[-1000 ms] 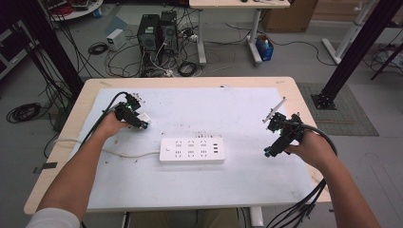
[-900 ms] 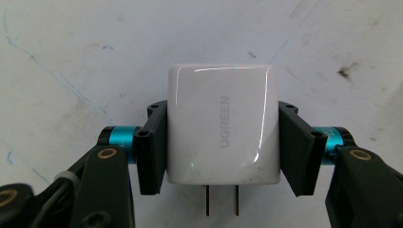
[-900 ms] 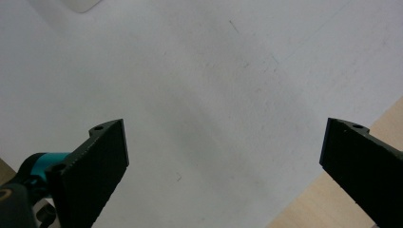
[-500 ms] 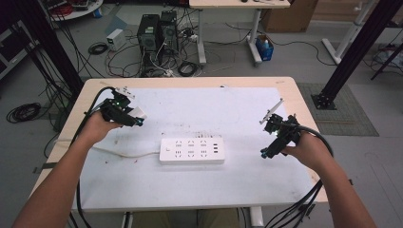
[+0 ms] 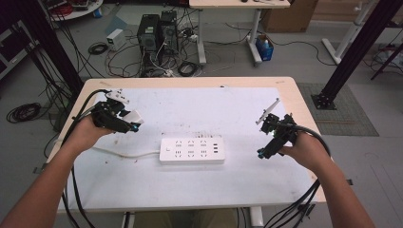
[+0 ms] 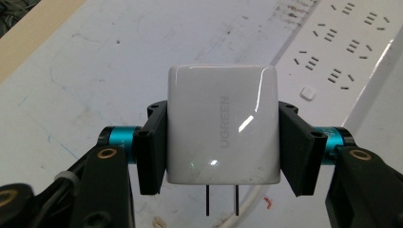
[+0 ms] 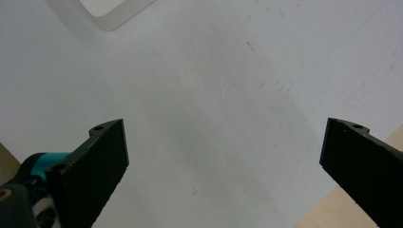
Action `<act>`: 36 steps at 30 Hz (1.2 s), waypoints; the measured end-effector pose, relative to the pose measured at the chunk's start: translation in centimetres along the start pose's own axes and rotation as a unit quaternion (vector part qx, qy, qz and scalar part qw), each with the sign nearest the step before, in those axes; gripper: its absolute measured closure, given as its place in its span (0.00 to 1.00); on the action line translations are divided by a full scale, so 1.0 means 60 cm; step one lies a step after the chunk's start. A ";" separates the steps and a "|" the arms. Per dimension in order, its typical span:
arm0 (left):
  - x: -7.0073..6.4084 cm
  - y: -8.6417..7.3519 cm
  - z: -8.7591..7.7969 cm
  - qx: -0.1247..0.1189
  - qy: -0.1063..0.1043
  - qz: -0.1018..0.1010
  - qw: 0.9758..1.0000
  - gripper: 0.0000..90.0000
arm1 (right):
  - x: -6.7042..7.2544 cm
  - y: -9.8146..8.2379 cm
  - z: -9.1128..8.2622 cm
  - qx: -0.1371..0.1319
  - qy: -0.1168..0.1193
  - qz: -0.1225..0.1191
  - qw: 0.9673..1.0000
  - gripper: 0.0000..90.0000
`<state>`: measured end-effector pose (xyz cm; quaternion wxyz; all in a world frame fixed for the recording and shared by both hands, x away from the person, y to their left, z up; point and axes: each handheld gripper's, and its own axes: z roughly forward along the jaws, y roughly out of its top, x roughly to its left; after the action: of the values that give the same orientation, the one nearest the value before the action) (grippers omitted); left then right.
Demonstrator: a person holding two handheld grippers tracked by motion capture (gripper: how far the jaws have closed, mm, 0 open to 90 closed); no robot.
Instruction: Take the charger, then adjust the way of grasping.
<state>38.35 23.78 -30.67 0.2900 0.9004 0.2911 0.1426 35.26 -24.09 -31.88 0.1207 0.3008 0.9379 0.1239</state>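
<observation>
A glossy white charger (image 6: 222, 130) with grey lettering sits between black pads (image 6: 153, 154) above a white power strip (image 5: 191, 151).

A grey floor (image 5: 57, 57) strewn with black cables (image 5: 21, 112) surrounds the pale wooden surface (image 5: 190, 81), with two computer towers (image 5: 157, 31), a white desk (image 5: 237, 4) and black frame legs (image 5: 354, 57) behind

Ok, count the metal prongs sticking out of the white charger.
2. Both prongs stick out side by side from the bottom face of the charger, which the left claw grips above the white mat.
</observation>
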 end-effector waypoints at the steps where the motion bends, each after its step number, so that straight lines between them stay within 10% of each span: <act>1: 0.000 0.000 0.000 0.000 0.000 0.000 1.000 0.47 | 0.000 0.000 0.000 0.000 0.000 0.000 1.000 0.02; 13: -0.024 0.016 -0.004 -0.001 -0.011 0.032 0.999 0.47 | 0.009 0.014 0.001 -0.003 0.002 -0.007 1.000 0.02; 23: -0.051 0.048 0.006 -0.015 -0.027 0.061 0.998 0.47 | 0.007 0.023 -0.002 -0.041 0.004 0.041 0.998 0.02; 36: -0.093 0.078 0.042 -0.038 -0.075 0.114 0.990 0.47 | 0.052 0.068 -0.005 -0.119 0.039 0.072 0.990 0.02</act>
<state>37.09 16.16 -30.31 0.3267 0.9243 0.1583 0.1178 34.90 -19.07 -30.84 0.1092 0.3460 0.8964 0.2545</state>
